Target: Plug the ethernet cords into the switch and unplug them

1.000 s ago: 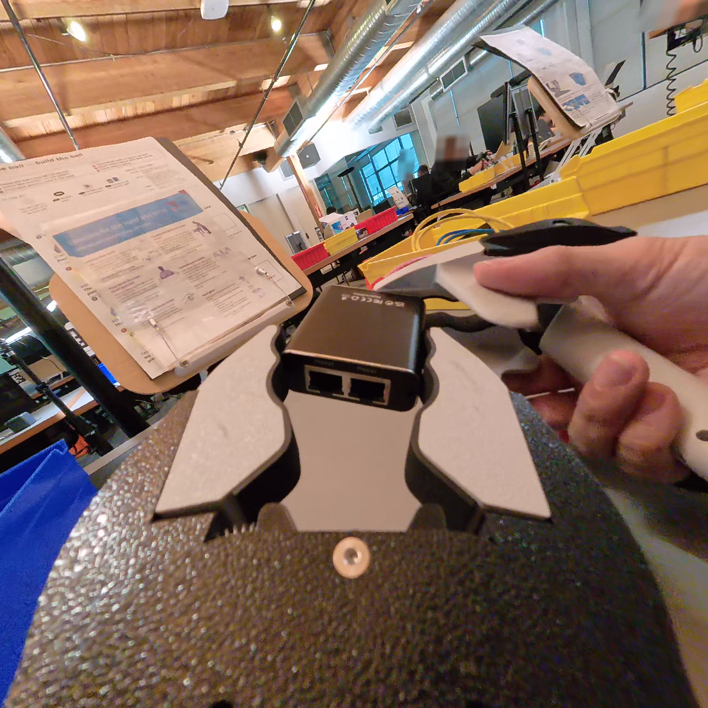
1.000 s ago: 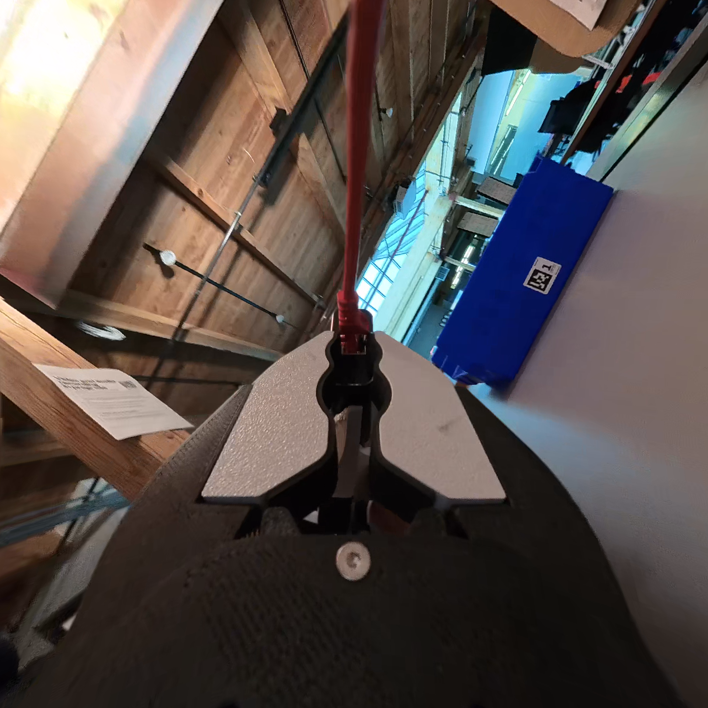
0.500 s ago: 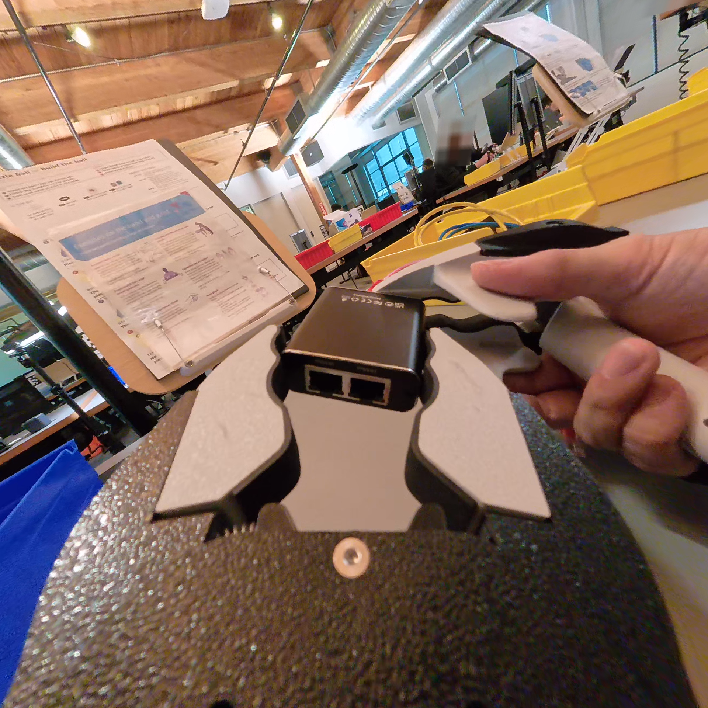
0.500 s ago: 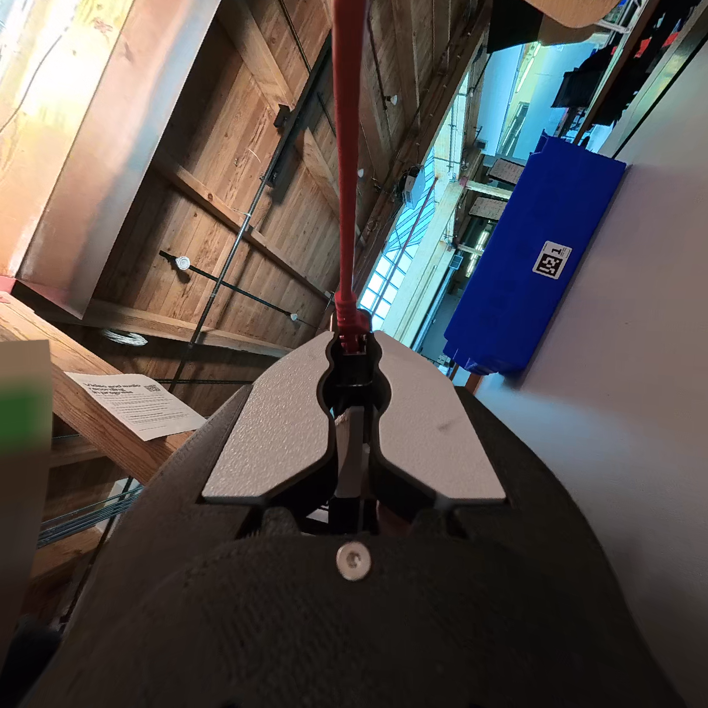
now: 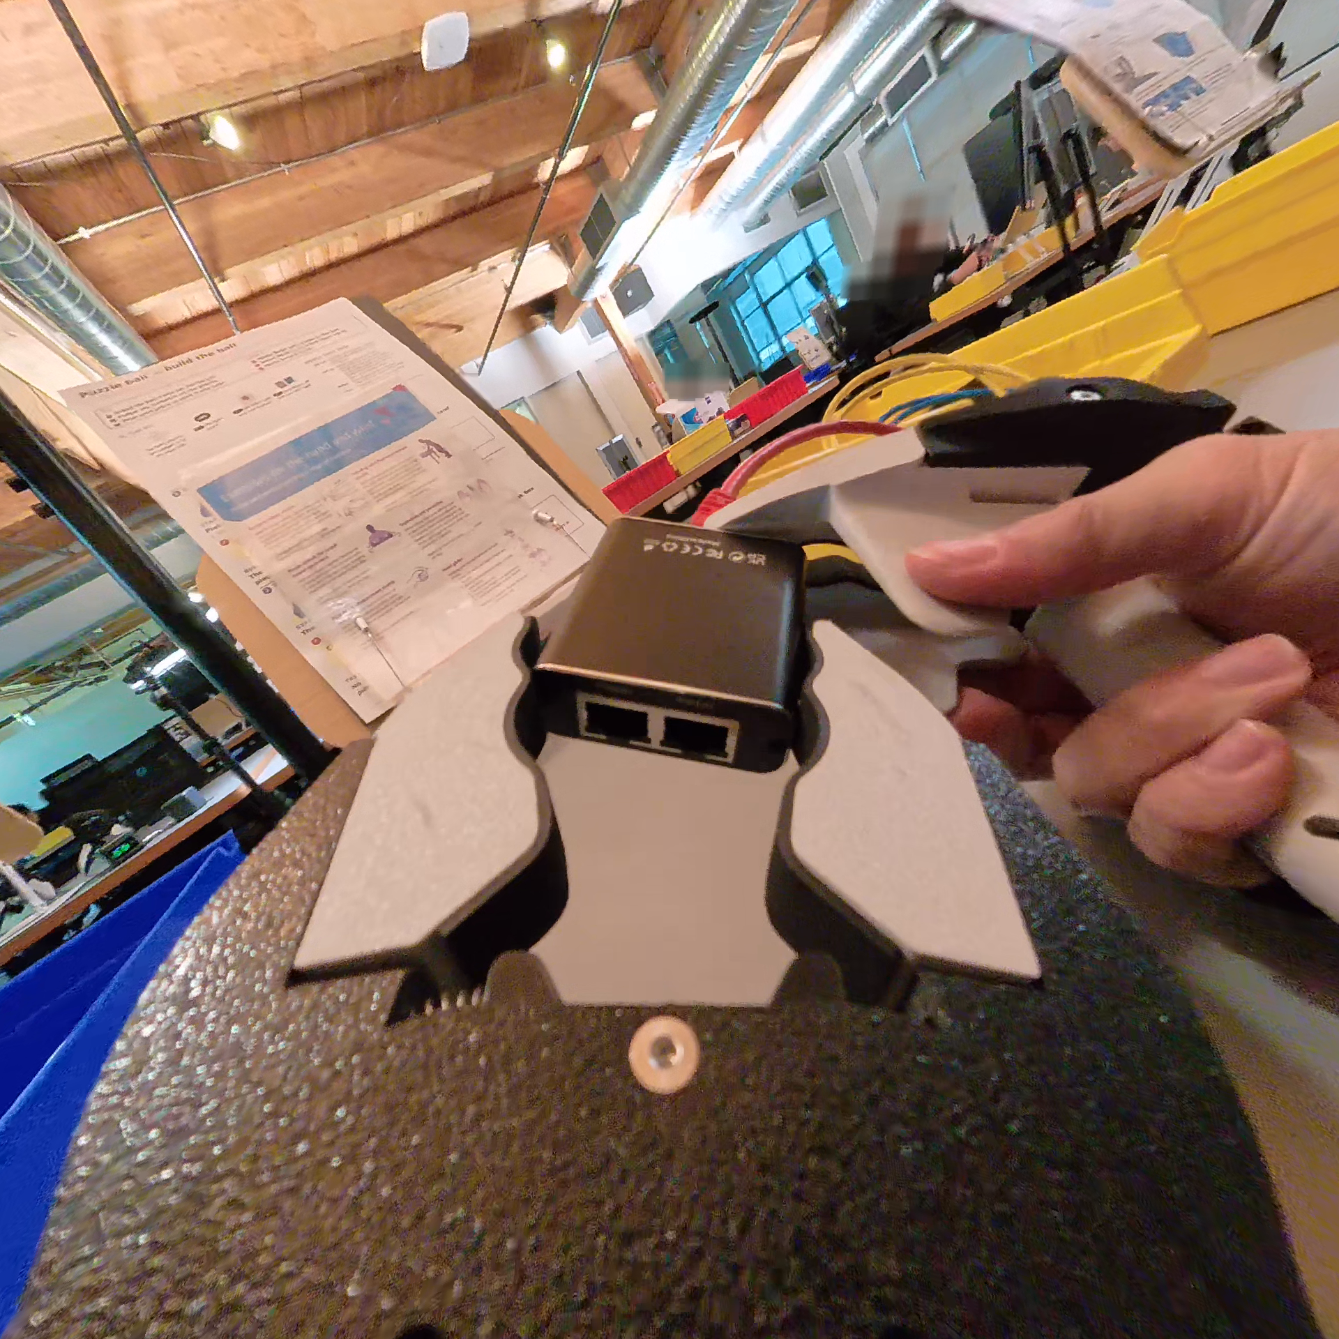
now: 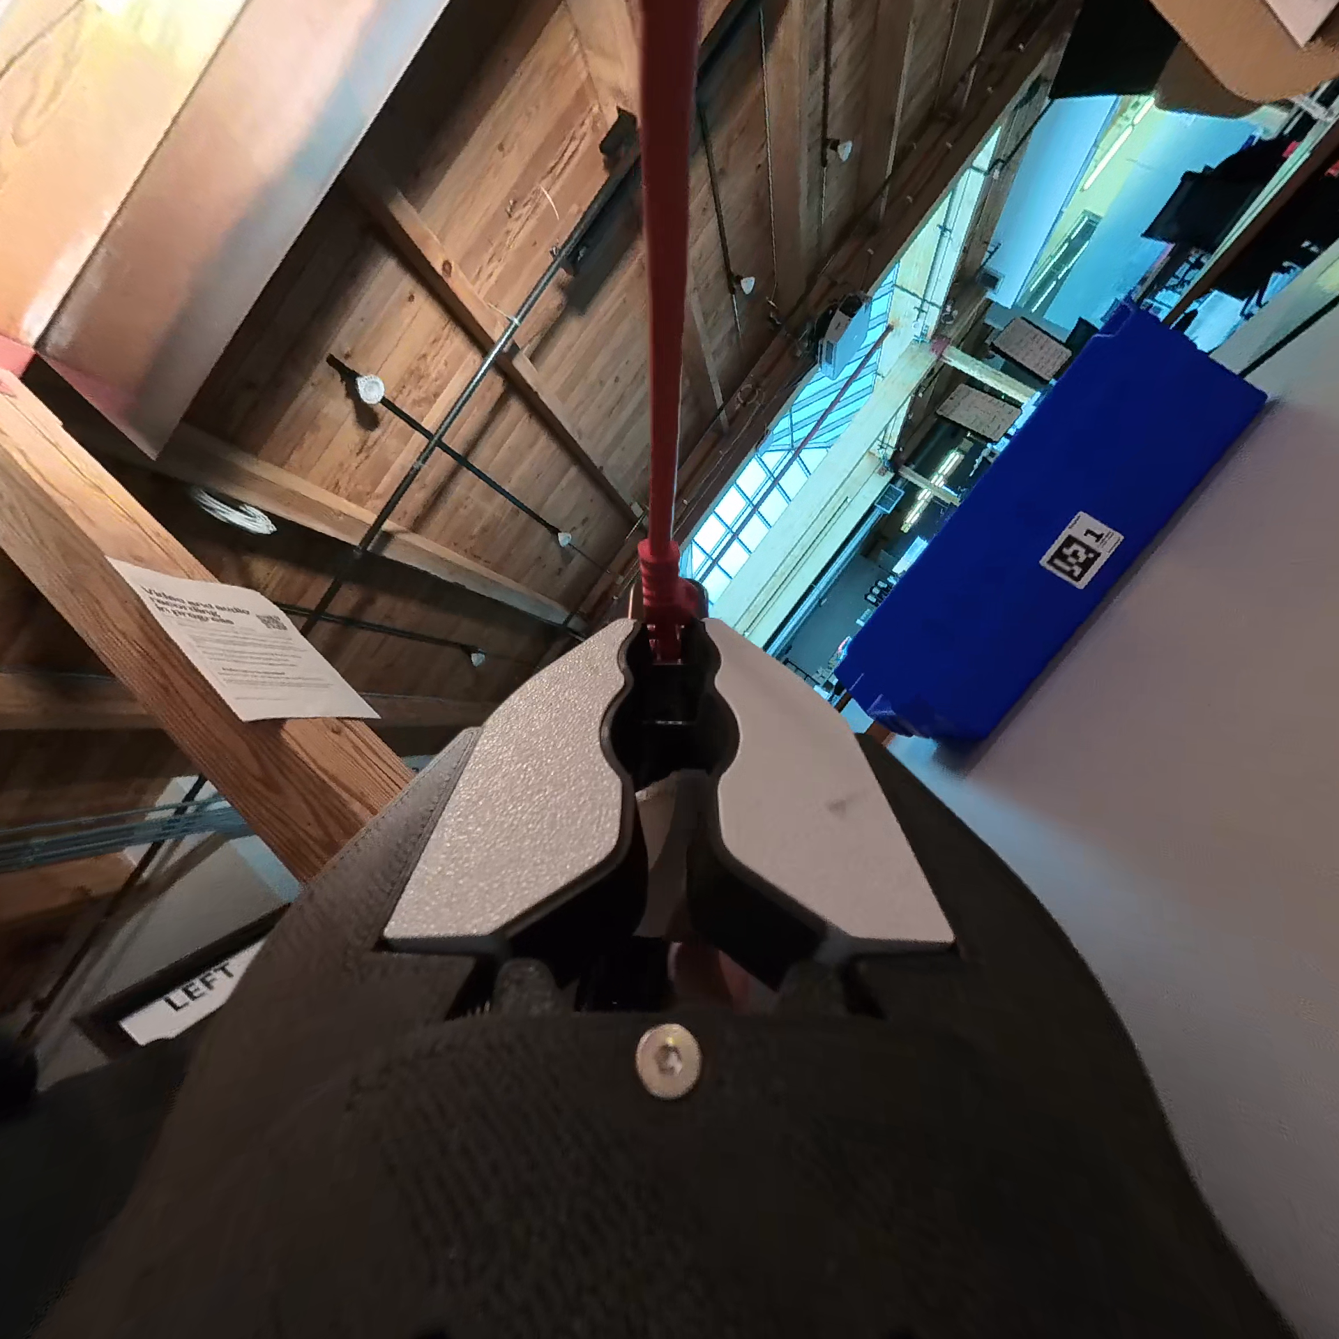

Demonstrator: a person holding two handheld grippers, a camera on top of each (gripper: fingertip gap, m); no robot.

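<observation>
The left tool [image 5: 670, 695] grips the black switch [image 5: 677, 616] between its fingers, both ports facing the camera. Just behind the switch, the right tool [image 6: 670, 637] is closed on the red ethernet cord [image 6: 661, 290].

The far end of the black switch [image 5: 674, 616] lay out of sight behind its own body, so whether the red ethernet cord [image 5: 782, 449] reached a port there could not be told. That cord's plug [image 6: 663, 637] sat mostly hidden between the right gripper [image 6: 666, 652] fingers, and the cable ran off the top edge. The person's hand [image 5: 1159, 652] was cut by the right edge. Print on the instruction sheet [image 5: 348, 507] was too small and blurred to make out. A mosaic patch covered someone at the distant benches.
</observation>
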